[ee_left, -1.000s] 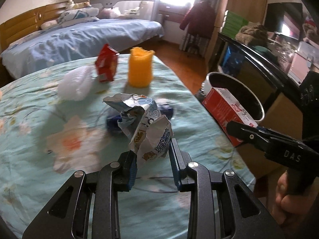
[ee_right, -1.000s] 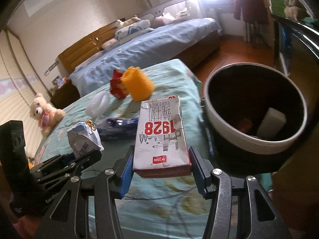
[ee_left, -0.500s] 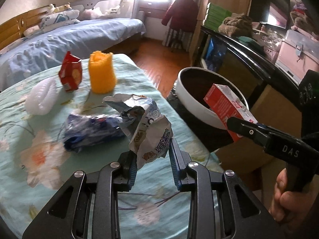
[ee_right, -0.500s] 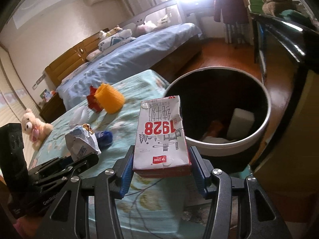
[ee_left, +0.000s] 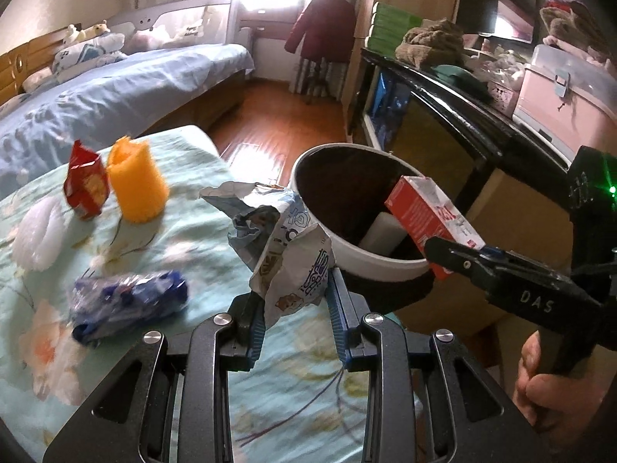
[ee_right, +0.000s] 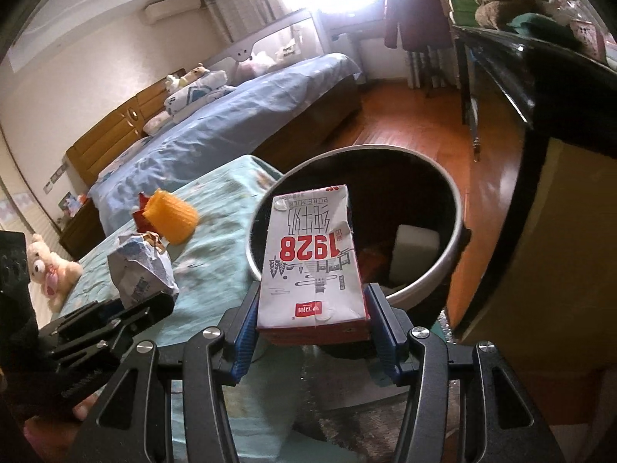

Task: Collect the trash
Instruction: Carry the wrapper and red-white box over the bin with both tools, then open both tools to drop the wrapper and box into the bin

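Note:
My left gripper (ee_left: pixel 295 305) is shut on a crumpled blue-and-white wrapper (ee_left: pixel 287 247), held above the table's right edge beside the bin. My right gripper (ee_right: pixel 312 332) is shut on a white and red milk carton (ee_right: pixel 312 258) marked 1928, which hangs over the near rim of the round white bin (ee_right: pixel 424 281). In the left wrist view the carton (ee_left: pixel 428 212) shows over the bin (ee_left: pixel 370 258), which holds a white block (ee_left: pixel 381 231). The wrapper (ee_right: pixel 139 270) also shows in the right wrist view, in the left gripper (ee_right: pixel 154 301).
On the floral tablecloth (ee_left: pixel 200 208) lie a blue wrapper (ee_left: pixel 127 301), an orange foam sleeve (ee_left: pixel 135 185), a red packet (ee_left: pixel 85 185) and a white foam piece (ee_left: pixel 36 239). A black cabinet (ee_left: pixel 462 123) stands right of the bin. A bed (ee_left: pixel 115 88) is behind.
Both grippers have moved right with their loads. The carton, earlier over the table beside the bin, now hangs over the bin's mouth; the wrapper is now at the table edge.

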